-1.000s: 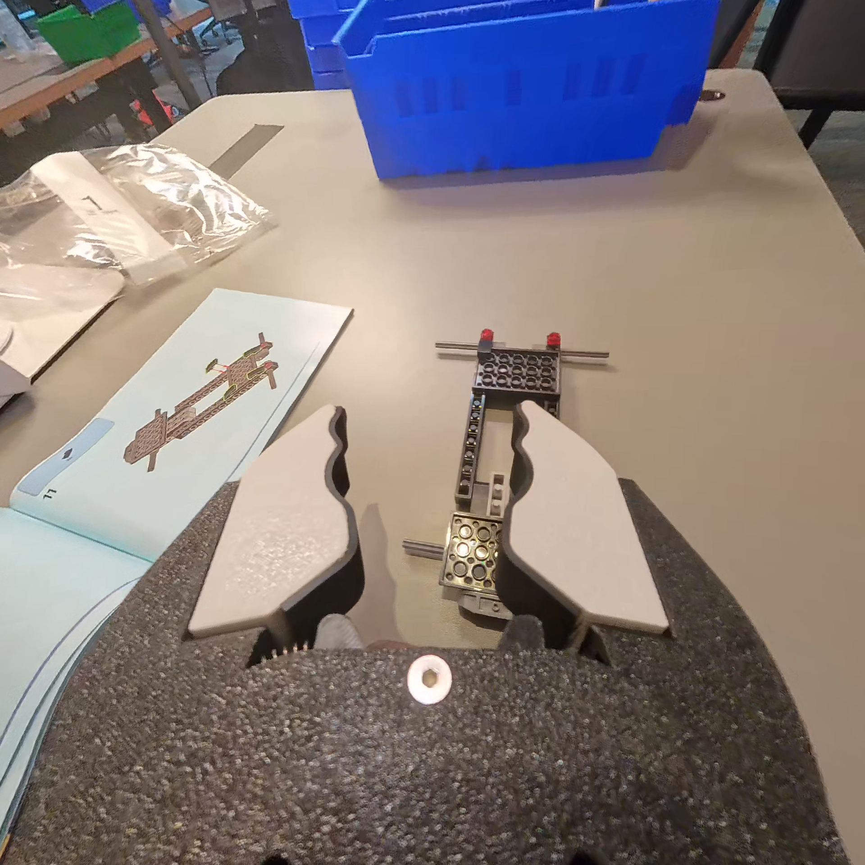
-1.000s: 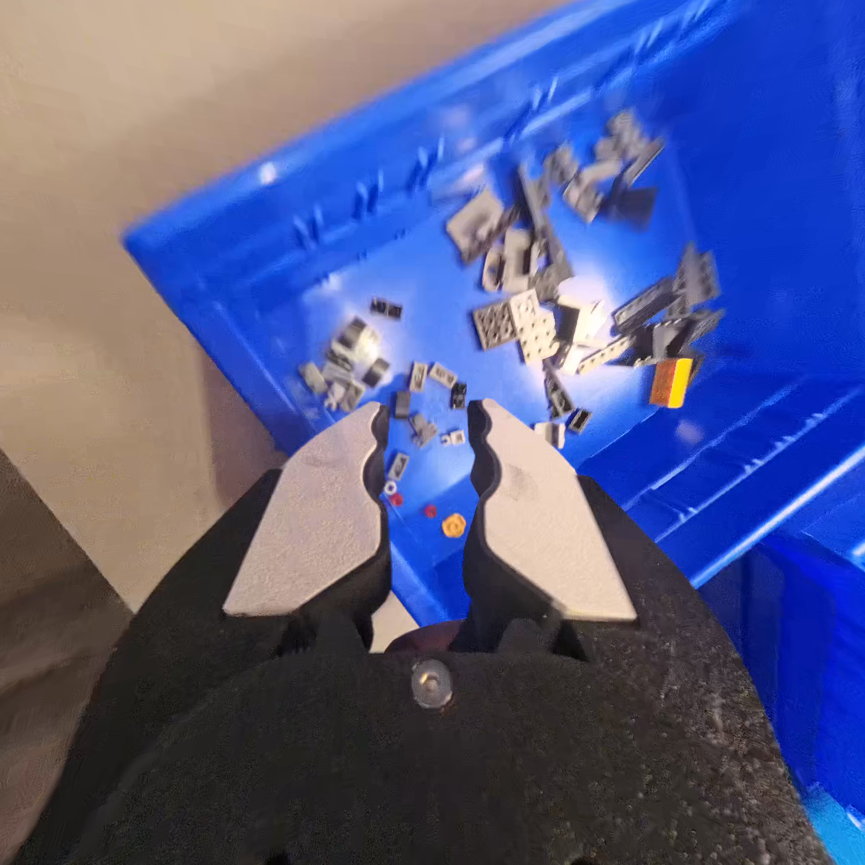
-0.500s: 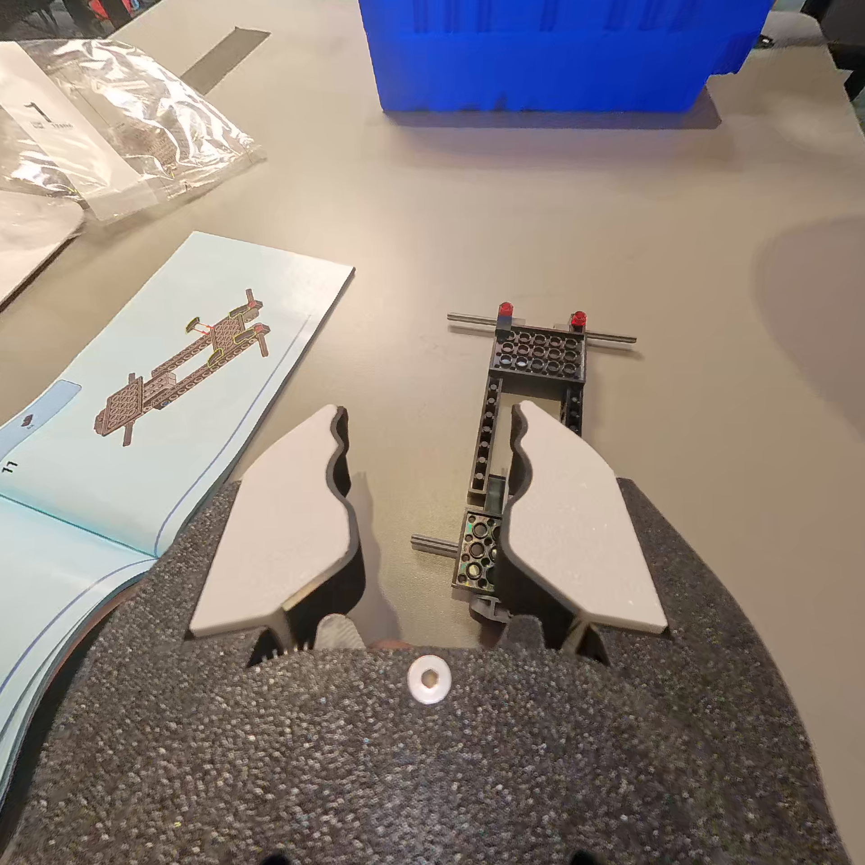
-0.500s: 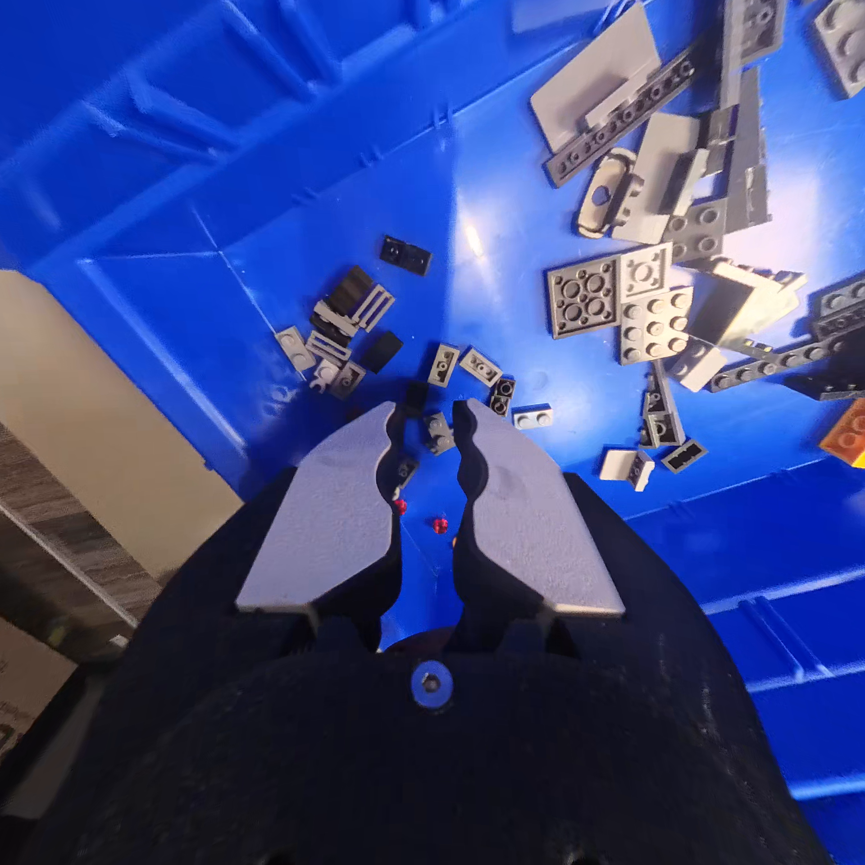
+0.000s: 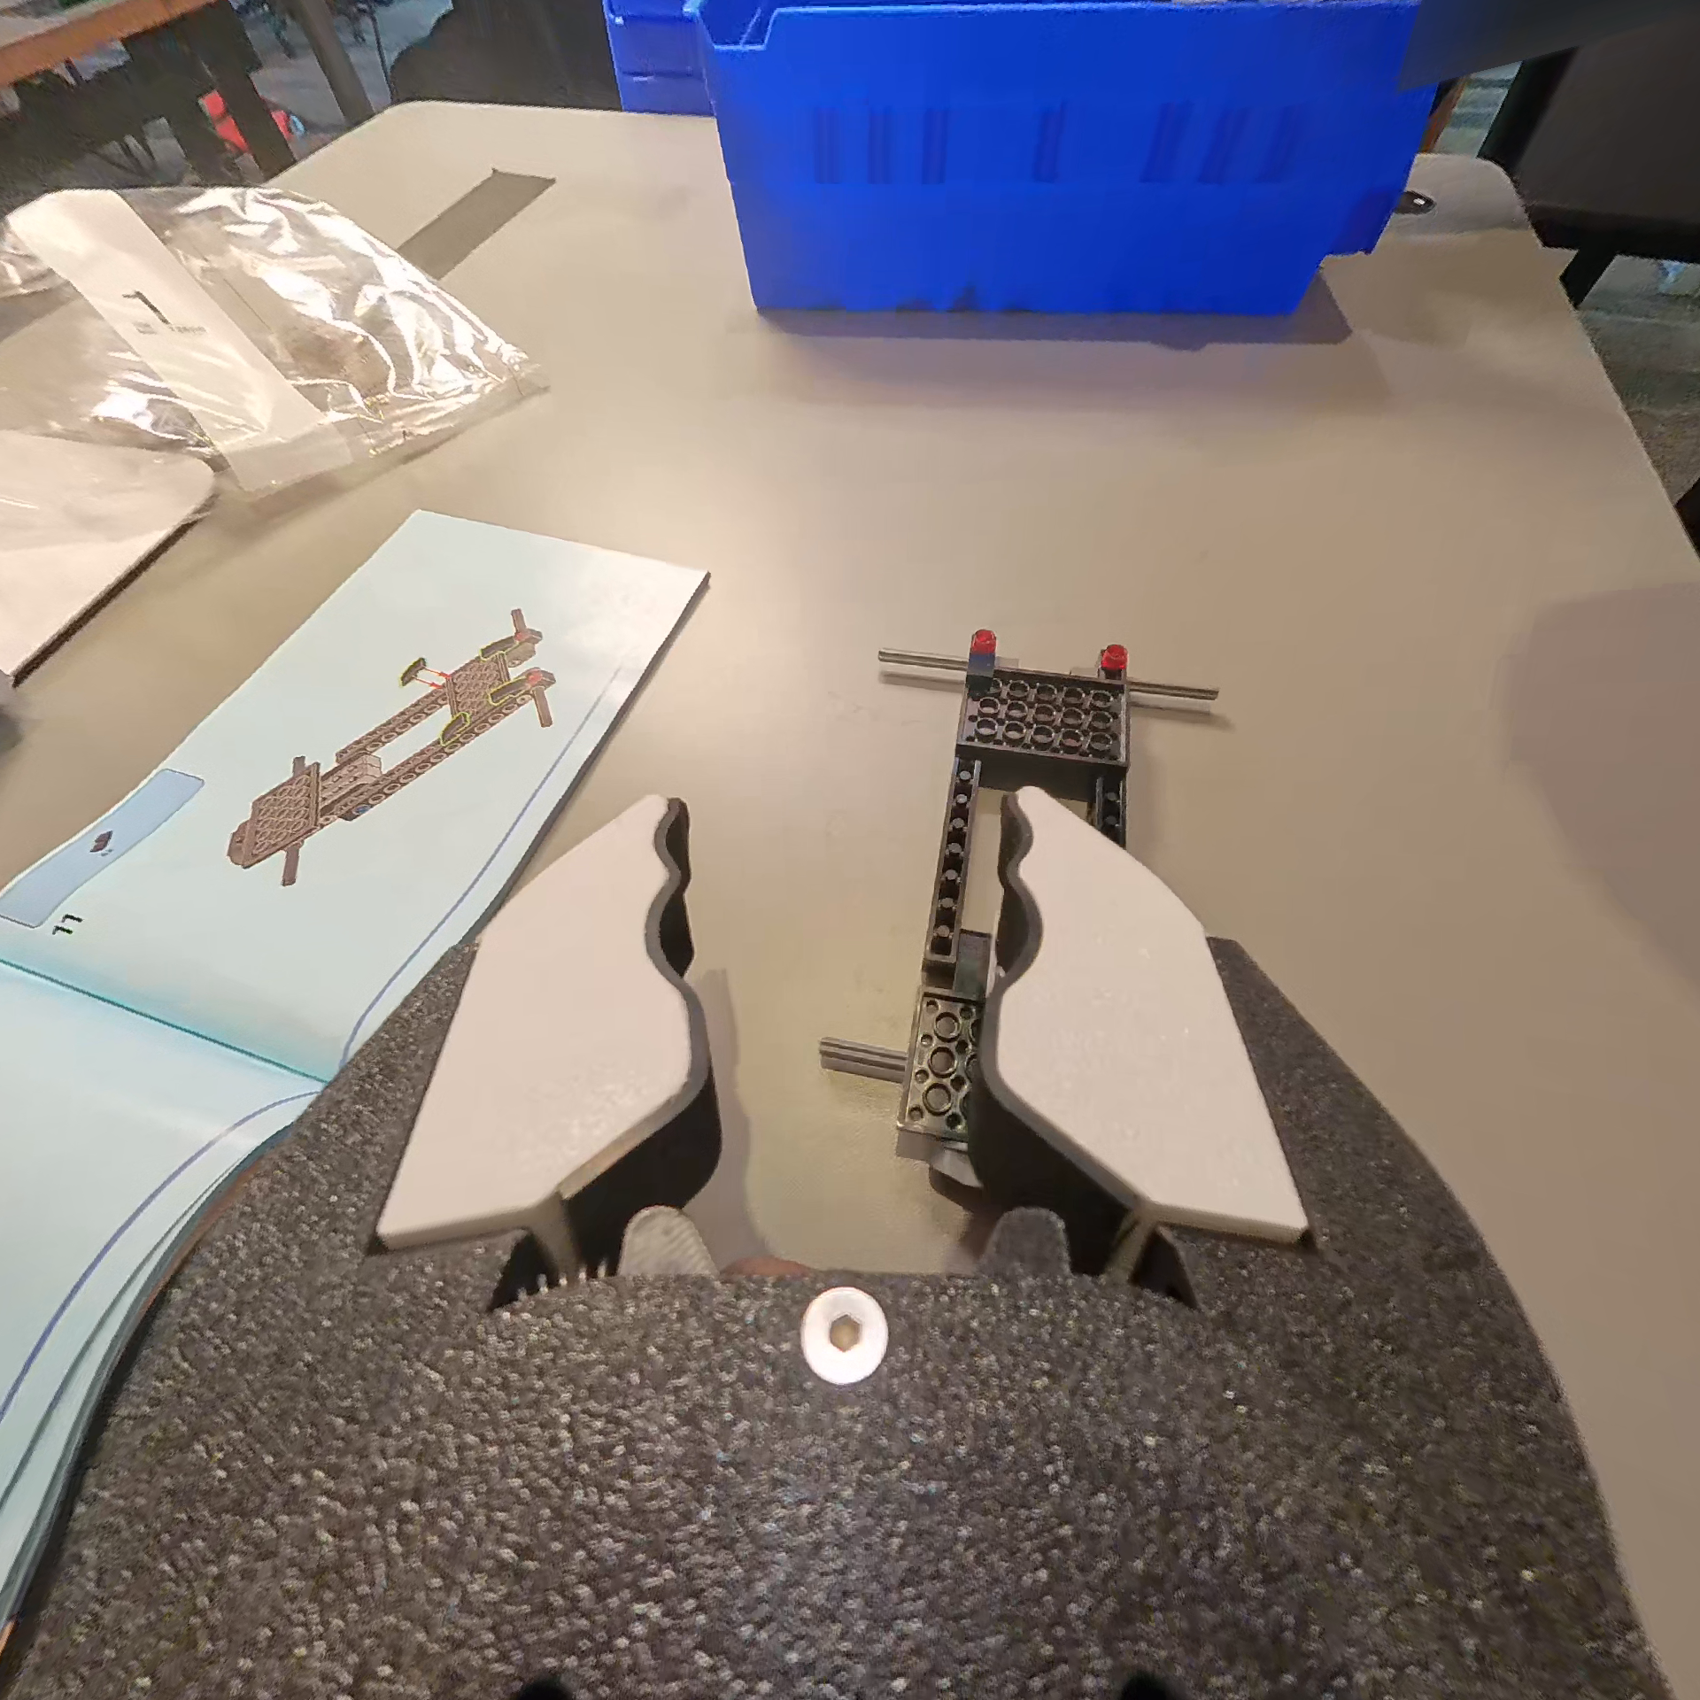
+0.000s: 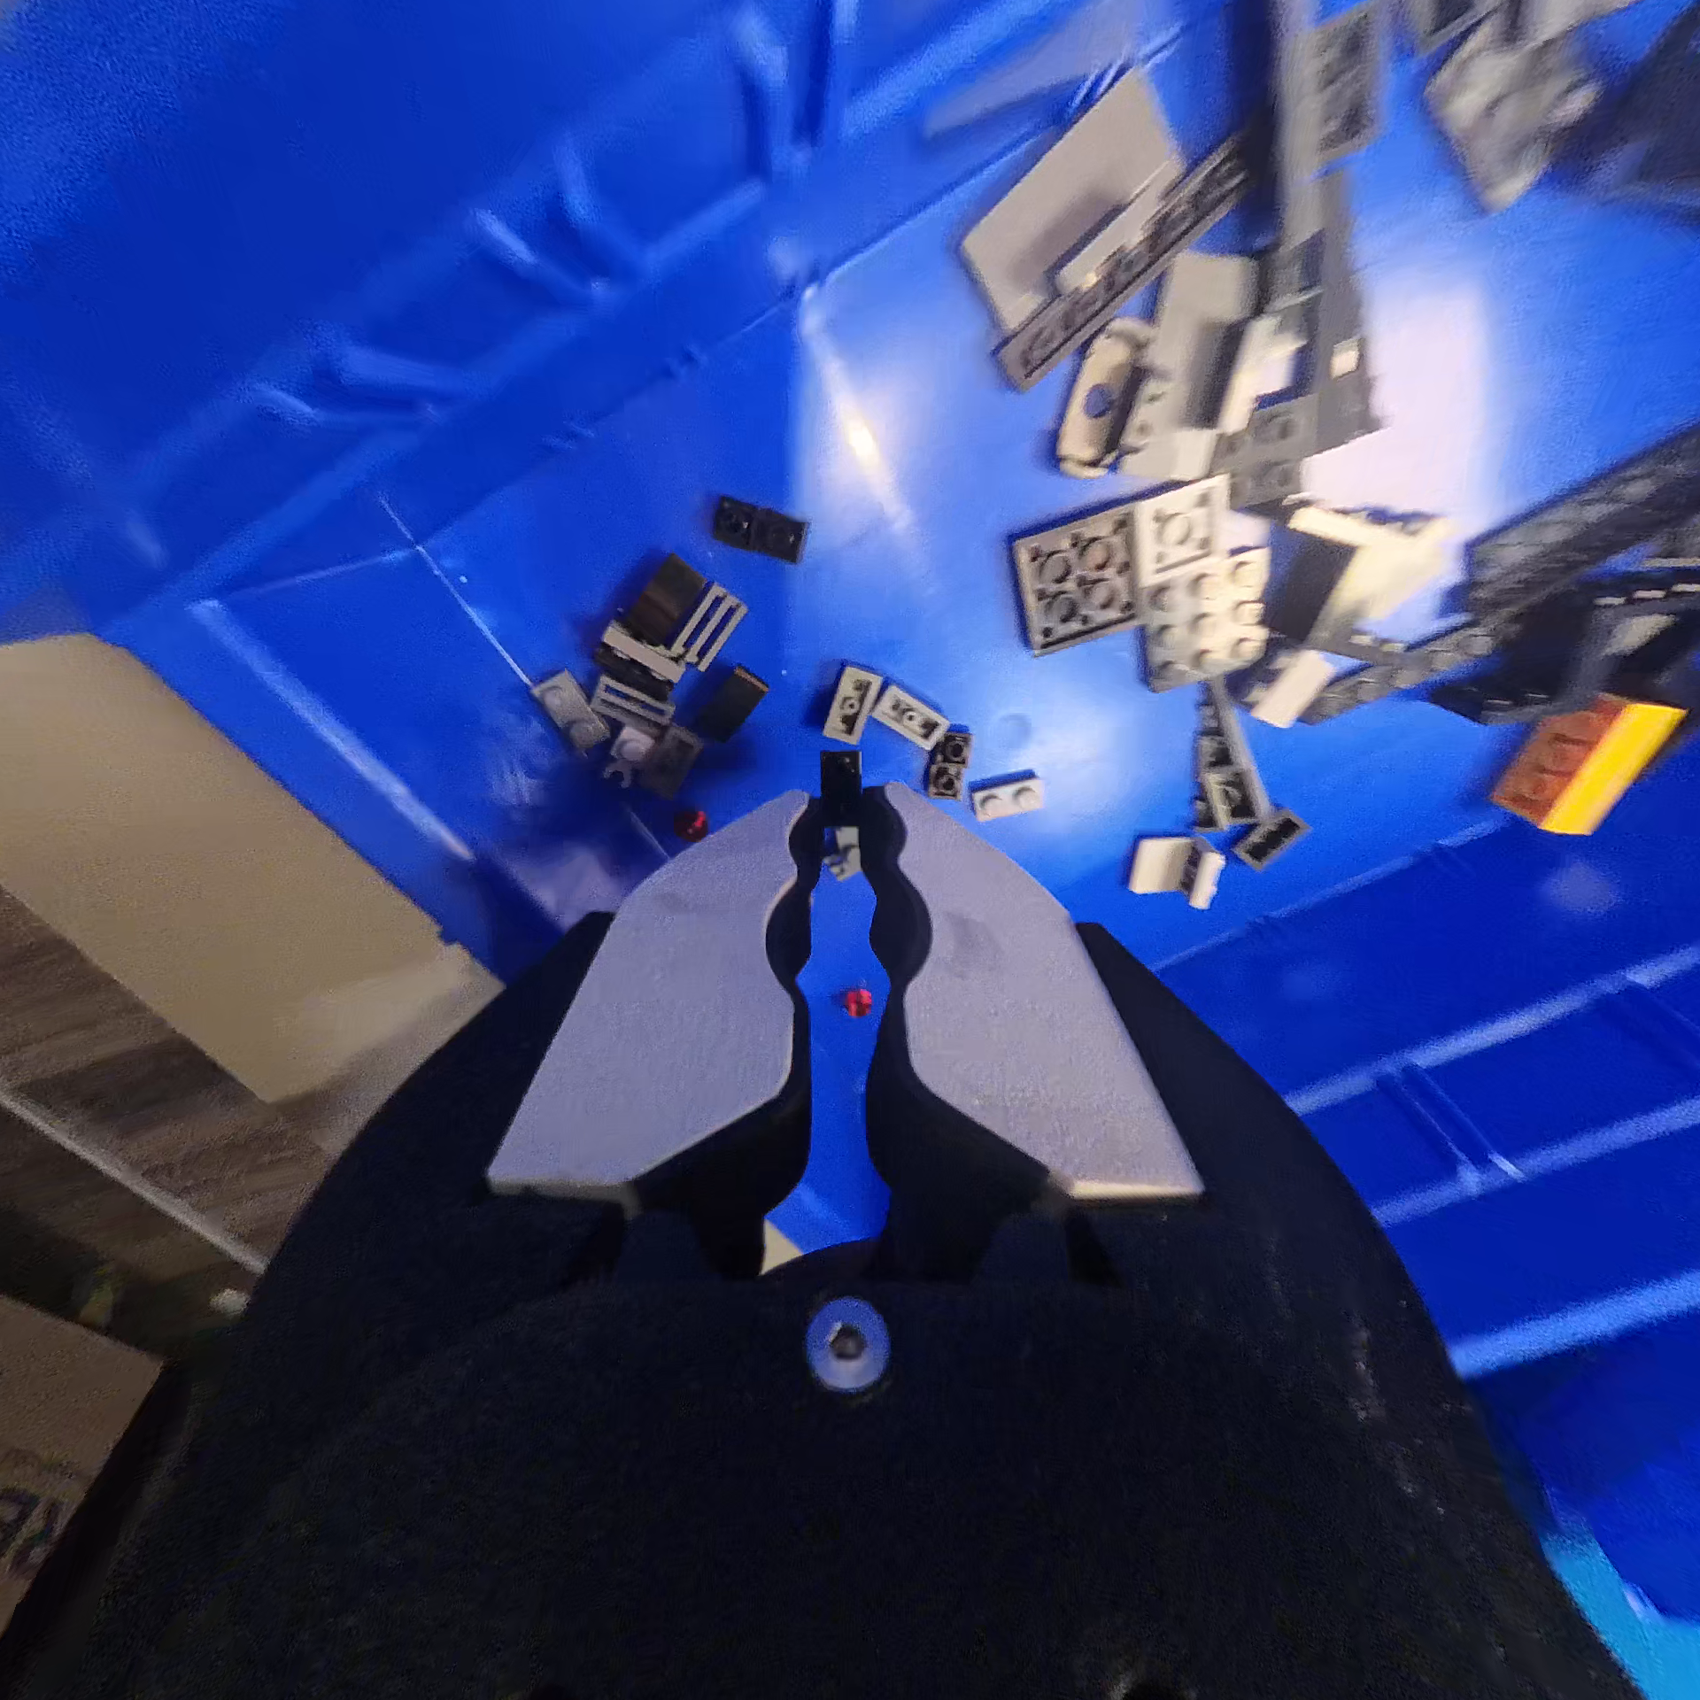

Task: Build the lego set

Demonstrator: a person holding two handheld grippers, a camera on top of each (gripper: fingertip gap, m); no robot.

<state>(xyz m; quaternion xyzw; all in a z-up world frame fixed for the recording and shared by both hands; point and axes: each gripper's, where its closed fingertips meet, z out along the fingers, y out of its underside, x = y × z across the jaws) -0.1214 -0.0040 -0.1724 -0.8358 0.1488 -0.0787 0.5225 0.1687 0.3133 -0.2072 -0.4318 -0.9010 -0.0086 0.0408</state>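
Black small brick (image 6: pixel 841 782) was clenched in the right jaws, narrowed since before, seen only there; left jaws were kept spread beside the chassis (image 5: pixel 1030 828).

I can see printed digits on the open instruction booklet (image 5: pixel 304 809) and the clear plastic bag's (image 5: pixel 276 322) white strip.

One blue bin (image 5: pixel 1058 212), one booklet (image 5: pixel 276 874), perhaps thirty loose bricks (image 6: pixel 1196 626).
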